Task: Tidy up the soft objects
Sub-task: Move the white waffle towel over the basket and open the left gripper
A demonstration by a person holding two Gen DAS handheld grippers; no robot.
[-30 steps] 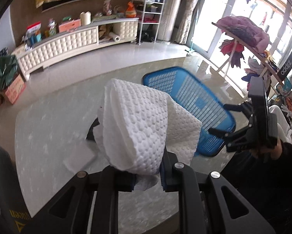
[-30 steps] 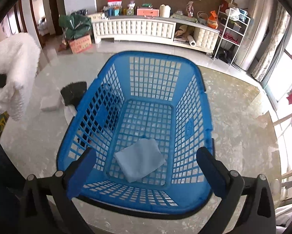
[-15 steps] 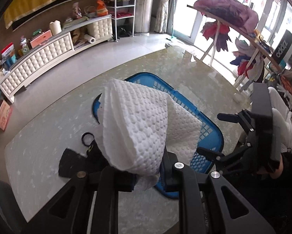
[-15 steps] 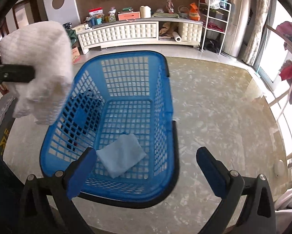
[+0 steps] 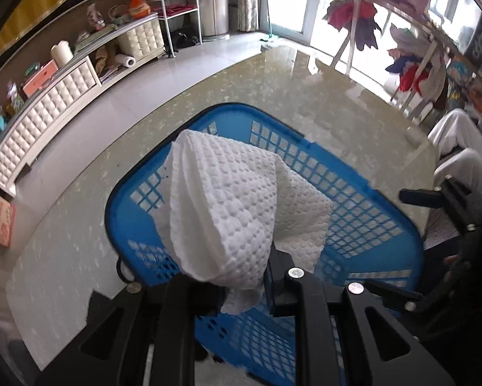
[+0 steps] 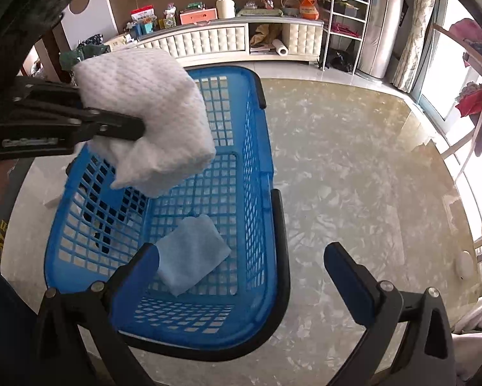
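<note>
- Left gripper [image 5: 244,284] clamped on white dimpled cloth [image 5: 228,212], above blue plastic lattice basket [image 6: 257,173].
- Right gripper [image 6: 241,270] spread wide, empty, over basket's near rim.
- Pale blue folded cloth [image 6: 192,254] inside basket.

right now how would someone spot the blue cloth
Find the blue basket on the marble table. The blue cloth lies flat on its floor, near the right gripper. It is small, pale and smooth, unlike the white towel held above.

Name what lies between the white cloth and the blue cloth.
Only air and basket mesh: the white cloth hangs above the blue cloth, right wrist view.
</note>
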